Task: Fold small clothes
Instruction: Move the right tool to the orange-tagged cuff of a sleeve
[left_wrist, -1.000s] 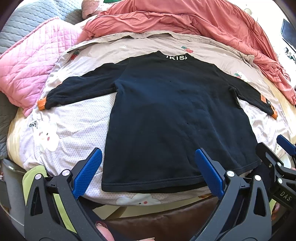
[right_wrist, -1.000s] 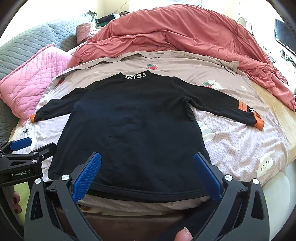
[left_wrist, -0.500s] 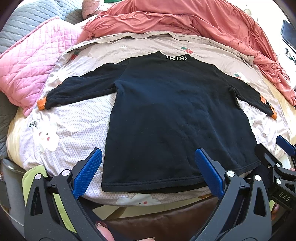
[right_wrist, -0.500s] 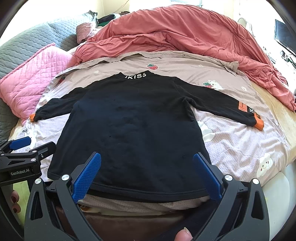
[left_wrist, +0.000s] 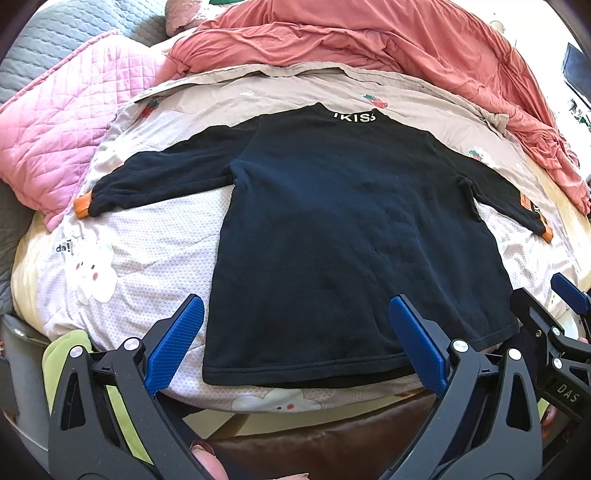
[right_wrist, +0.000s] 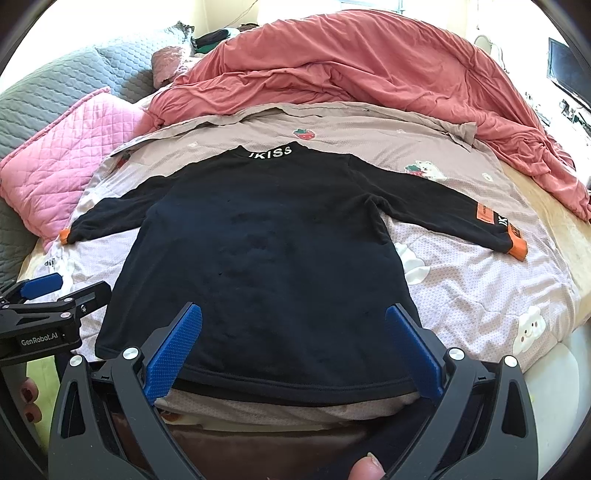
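Note:
A small black long-sleeved shirt (left_wrist: 340, 229) with orange cuffs and white collar lettering lies flat on the bed, sleeves spread, hem toward me; it also fills the middle of the right wrist view (right_wrist: 266, 258). My left gripper (left_wrist: 295, 343) is open and empty, hovering over the hem's left part. My right gripper (right_wrist: 295, 347) is open and empty over the hem's middle. The right gripper also shows at the right edge of the left wrist view (left_wrist: 554, 332). The left gripper shows at the left edge of the right wrist view (right_wrist: 48, 306).
The shirt rests on a pale printed sheet (right_wrist: 480, 266). A pink quilted pillow (left_wrist: 55, 129) lies at the left. A rumpled red duvet (right_wrist: 369, 66) is heaped along the back and right. A grey quilted headboard (right_wrist: 55, 85) is at far left.

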